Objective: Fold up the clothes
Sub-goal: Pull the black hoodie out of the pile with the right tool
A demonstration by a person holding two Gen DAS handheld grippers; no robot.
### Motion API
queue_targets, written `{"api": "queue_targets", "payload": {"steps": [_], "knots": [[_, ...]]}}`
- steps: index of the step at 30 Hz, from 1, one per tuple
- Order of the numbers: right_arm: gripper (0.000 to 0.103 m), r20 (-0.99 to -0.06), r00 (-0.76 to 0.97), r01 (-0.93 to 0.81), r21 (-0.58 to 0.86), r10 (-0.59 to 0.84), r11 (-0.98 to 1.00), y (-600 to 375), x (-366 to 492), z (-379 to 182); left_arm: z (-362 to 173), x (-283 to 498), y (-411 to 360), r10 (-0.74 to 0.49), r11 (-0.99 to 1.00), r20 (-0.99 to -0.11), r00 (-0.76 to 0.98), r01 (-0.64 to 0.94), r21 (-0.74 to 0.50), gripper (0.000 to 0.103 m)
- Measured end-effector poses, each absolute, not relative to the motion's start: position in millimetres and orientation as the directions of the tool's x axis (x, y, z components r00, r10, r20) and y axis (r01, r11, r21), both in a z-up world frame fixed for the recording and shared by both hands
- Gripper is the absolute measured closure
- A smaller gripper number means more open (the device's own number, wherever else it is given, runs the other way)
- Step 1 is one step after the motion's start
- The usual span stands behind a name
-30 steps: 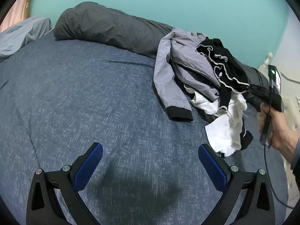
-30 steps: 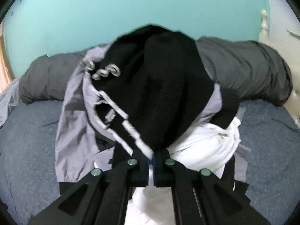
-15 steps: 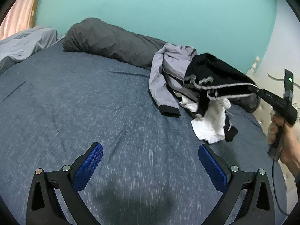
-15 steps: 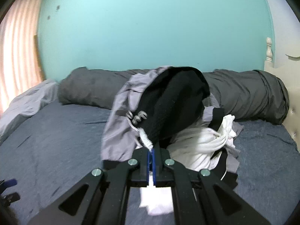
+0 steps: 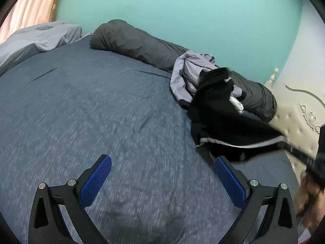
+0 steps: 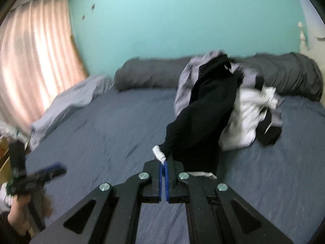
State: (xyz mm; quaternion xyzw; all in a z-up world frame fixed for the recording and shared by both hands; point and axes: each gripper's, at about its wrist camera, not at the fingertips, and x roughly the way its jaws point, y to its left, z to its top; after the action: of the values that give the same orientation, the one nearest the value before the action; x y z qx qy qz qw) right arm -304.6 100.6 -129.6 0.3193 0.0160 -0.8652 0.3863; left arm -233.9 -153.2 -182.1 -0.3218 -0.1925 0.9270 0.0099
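1. Our right gripper [image 6: 163,165] has its blue pads pressed together on the white-trimmed edge of the black garment [image 6: 205,109], which stretches from the jaws back to the clothes pile [image 6: 243,109] near the far side of the bed [image 6: 105,134].
2. Our left gripper [image 5: 162,174] stands wide open with nothing between its blue pads [image 5: 95,181], hovering over bare blue bedding.
3. Against half a second ago, the black garment has been drawn much farther out of the pile toward us, and the right gripper now sits nearer the left one.
4. We find no brand, label or writing that can be read in either view.
5. The left wrist view shows the garment's white-striped hem [image 5: 239,143] pulled taut toward the right hand [image 5: 310,201], which is blurred at the frame edge.
6. Only the right wrist view shows the white garment [image 6: 249,120] in full beside the black one, the pink curtain [image 6: 34,57], and the left gripper with its hand [image 6: 20,213] low on the left.
7. Both views show the grey jacket [image 5: 184,77] against the dark grey bolster [image 5: 138,44]; motion blur keeps us from telling, perhaps, how much black cloth still lies on the pile.
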Motion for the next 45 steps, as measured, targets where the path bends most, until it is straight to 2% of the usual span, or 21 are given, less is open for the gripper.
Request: {"api": "queue_targets", "payload": {"steps": [8, 14, 16, 18, 19, 26, 28, 29, 30, 33, 41, 45], "knots": [[0.099, -0.724, -0.371, 0.670, 0.225, -0.582, -0.707, 113.6, -277.9, -200.0, -221.1, -224.6, -151.6, 0.141, -0.923, -0.619, -0.773, 0.124, -0.365, 0.000], [0.099, -0.710, -0.403, 0.600, 0.271, -0.577, -0.753, 143.7, -296.7, -201.3, -259.0, -241.9, -154.0, 0.141, -0.929, -0.661, -0.737, 0.132, -0.345, 0.000], [0.095, -0.714, -0.424, 0.585, 0.253, -0.557, -0.771, 142.4, -308.8, -199.6, -267.8, -249.1, -153.1, 0.140, -0.936, -0.675, -0.724, 0.126, -0.330, 0.000], [0.085, -0.723, -0.441, 0.572, 0.231, -0.532, -0.787, 136.1, -322.8, -199.0, -273.2, -255.5, -155.0, 0.146, -0.935, -0.679, -0.719, 0.123, -0.332, 0.000], [0.084, -0.722, -0.446, 0.569, 0.226, -0.528, -0.790, 131.4, -330.9, -198.2, -275.4, -258.4, -156.3, 0.149, -0.934, -0.680, -0.718, 0.123, -0.334, 0.000], [0.083, -0.627, -0.492, 0.570, 0.292, -0.604, -0.768, 122.4, -368.7, -174.7, -289.3, -273.8, -175.0, 0.143, -0.920, -0.692, -0.708, 0.162, -0.356, 0.000], [0.073, -0.652, -0.512, 0.557, 0.245, -0.560, -0.794, 112.8, -379.6, -174.8, -290.5, -275.7, -177.8, 0.143, -0.918, -0.692, -0.708, 0.166, -0.360, 0.000], [0.054, -0.668, -0.511, 0.551, 0.229, -0.541, -0.802, 107.1, -385.6, -178.0, -289.9, -275.9, -178.3, 0.142, -0.920, -0.690, -0.710, 0.164, -0.357, 0.000], [0.048, -0.691, -0.492, 0.546, 0.229, -0.530, -0.806, 100.0, -392.6, -187.0, -289.3, -276.0, -178.6, 0.140, -0.921, -0.688, -0.712, 0.161, -0.354, 0.000], [0.048, -0.753, -0.438, 0.530, 0.226, -0.491, -0.818, 79.1, -412.9, -213.7, -288.1, -275.1, -180.5, 0.134, -0.923, -0.682, -0.718, 0.159, -0.349, 0.000], [0.045, -0.811, -0.440, 0.453, 0.170, -0.386, -0.875, 33.7, -452.0, -278.6, -294.6, -277.2, -183.6, 0.129, -0.925, -0.689, -0.713, 0.164, -0.342, 0.000], [0.045, -0.822, -0.414, 0.455, 0.186, -0.391, -0.871, 25.2, -461.0, -293.2, -297.2, -279.1, -184.5, 0.118, -0.926, -0.694, -0.710, 0.174, -0.335, 0.000]]}}
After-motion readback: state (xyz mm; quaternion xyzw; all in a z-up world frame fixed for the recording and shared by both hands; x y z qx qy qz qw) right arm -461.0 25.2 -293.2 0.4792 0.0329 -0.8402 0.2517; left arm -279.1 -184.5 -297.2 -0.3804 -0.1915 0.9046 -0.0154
